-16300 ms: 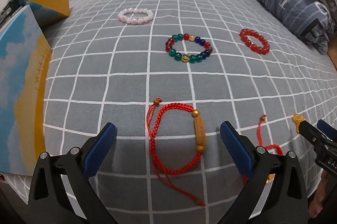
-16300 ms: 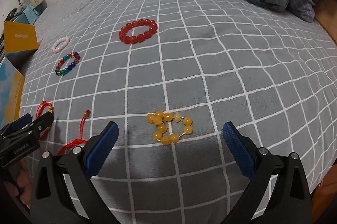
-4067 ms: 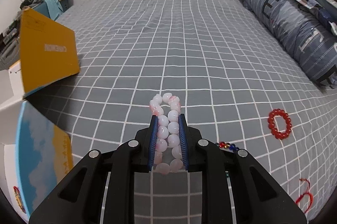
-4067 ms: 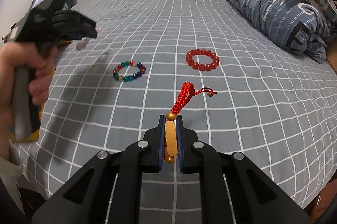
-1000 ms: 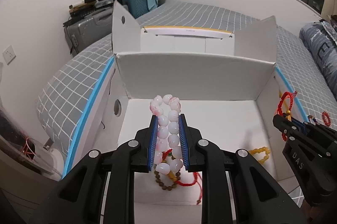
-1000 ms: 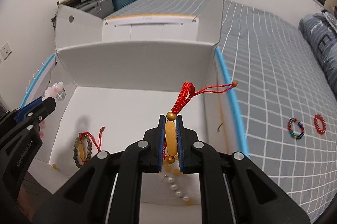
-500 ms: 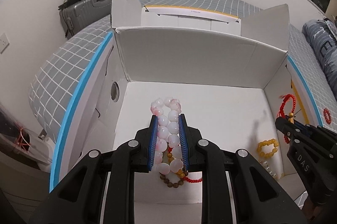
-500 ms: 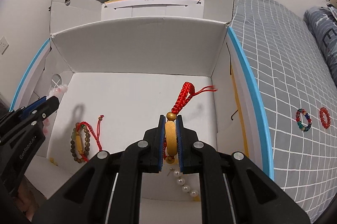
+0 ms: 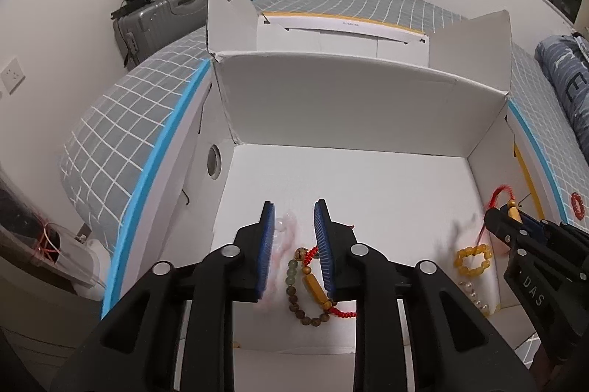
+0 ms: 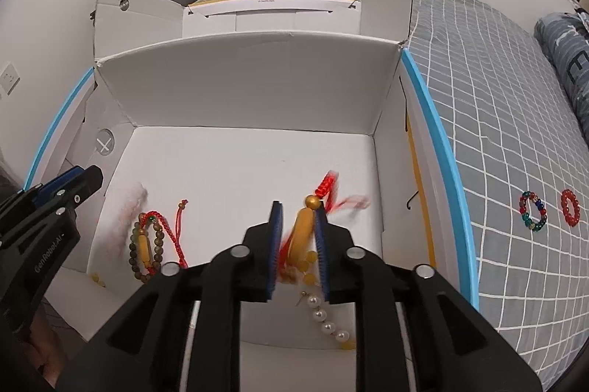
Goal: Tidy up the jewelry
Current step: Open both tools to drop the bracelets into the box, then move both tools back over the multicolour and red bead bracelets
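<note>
Over the open white box (image 9: 349, 105), my left gripper (image 9: 294, 208) has its jaws opening. The pink bead bracelet (image 9: 285, 233) is a pale blur dropping between its pads, no longer pinched. Beneath it lies a brown bead bracelet with a red cord (image 9: 305, 285). My right gripper (image 10: 299, 208) is opening too. The red cord bracelet with a yellow tube bead (image 10: 303, 233) is blurred and slides down along the right pad. The other view shows this gripper (image 9: 515, 233) at the box's right side. The left gripper (image 10: 73, 186) shows at the left edge of the right wrist view.
A yellow bead bracelet (image 9: 473, 261) and a pearl string (image 10: 327, 314) lie on the box floor. On the grey checked bed (image 10: 497, 97) right of the box rest a multicoloured bracelet (image 10: 532, 211) and a red bead bracelet (image 10: 570, 208). Suitcases (image 9: 162, 13) stand behind.
Both pairs of jaws have parted. The pink bracelet has slipped out of the left pads and falls. The red cord bracelet has come loose in the right jaws and drops.
</note>
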Available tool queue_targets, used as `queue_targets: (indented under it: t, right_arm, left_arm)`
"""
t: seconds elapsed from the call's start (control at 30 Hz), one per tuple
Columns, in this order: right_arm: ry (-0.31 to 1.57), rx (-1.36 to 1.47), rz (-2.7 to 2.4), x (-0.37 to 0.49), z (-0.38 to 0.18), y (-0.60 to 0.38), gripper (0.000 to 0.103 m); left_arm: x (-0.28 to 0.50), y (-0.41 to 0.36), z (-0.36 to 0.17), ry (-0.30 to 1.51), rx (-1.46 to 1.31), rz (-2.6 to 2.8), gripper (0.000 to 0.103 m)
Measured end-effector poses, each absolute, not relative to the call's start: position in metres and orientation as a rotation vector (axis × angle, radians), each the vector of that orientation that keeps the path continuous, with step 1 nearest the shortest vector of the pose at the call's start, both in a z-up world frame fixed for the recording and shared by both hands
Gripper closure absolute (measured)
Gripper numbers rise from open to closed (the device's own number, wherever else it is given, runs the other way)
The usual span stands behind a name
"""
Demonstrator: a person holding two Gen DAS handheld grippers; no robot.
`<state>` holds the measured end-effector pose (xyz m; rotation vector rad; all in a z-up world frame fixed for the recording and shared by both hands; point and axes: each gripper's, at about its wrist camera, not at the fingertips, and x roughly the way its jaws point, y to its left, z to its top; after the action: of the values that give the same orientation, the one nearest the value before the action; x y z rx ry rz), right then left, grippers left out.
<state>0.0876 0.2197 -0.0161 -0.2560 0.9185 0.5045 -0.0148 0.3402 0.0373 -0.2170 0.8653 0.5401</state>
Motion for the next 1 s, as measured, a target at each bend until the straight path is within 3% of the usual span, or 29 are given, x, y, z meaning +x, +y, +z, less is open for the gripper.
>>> queue_targets:
  t: [0.5, 0.73, 1.0]
  right_arm:
    - [0.806, -0.241, 0.474, 0.075, 0.016, 0.197, 0.021]
    - [0.766, -0.213, 0.430, 0.081, 0.030, 0.167, 0.009]
    - [0.746, -0.192, 0.365, 0.088, 0.044, 0.123, 0.008]
  left_arm:
    - [-0.022, 0.336, 0.058, 0.796, -0.233, 0.551, 0.017]
    - [-0.014, 0.315, 0.065, 0.769, -0.217, 0.518, 0.006]
    - [0.001, 0.281, 0.075, 0.757, -0.186, 0.461, 0.006]
